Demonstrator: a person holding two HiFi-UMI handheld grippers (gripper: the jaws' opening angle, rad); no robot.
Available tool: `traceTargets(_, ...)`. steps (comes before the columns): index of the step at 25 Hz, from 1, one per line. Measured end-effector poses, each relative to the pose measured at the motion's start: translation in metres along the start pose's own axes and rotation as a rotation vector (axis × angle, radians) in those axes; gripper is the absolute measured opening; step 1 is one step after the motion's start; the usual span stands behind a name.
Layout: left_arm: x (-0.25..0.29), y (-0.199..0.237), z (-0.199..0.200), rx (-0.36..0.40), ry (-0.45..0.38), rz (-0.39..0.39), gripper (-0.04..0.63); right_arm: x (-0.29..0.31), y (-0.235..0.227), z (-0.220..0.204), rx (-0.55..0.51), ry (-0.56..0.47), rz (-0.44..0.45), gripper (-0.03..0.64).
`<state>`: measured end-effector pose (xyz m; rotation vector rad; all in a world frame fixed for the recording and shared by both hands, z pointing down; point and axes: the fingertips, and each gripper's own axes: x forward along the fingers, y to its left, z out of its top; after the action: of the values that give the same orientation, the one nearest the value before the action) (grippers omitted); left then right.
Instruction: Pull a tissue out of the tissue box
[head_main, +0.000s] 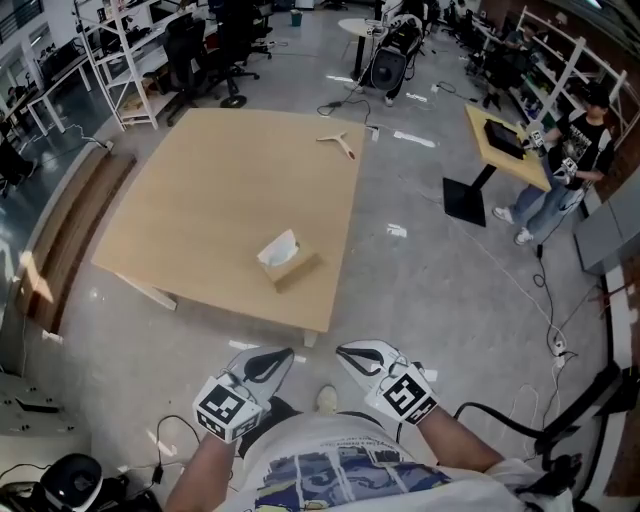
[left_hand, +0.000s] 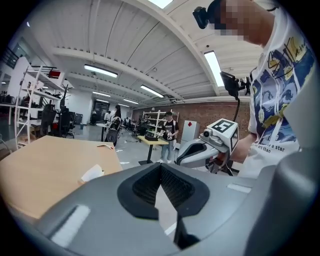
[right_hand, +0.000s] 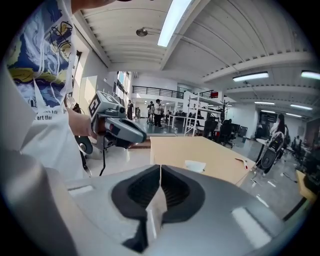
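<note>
Only head view shows whole tissue box (head_main: 291, 268) nr table (head_main: 220, 190) edge.

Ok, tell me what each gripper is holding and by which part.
Nothing is held. The left gripper and the right gripper are both shut and empty. The tissue box sits on the table, apart from both.
</note>
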<state>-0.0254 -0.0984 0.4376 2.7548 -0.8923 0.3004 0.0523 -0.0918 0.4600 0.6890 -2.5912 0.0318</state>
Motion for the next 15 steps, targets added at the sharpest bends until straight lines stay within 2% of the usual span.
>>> traceTargets(5, 0.018, 0.035, 0.006, -0.009, 0.002, -0.004, 0.006, 0.007, -0.036, 0.002, 0.021, 0.002, -0.047, 0.007)
traceTargets(15, 0.049, 0.144, 0.004, 0.003, 0.072, -0.019, 0.078, 0.04, -0.084, 0.025, 0.088, 0.027, -0.186, 0.007)
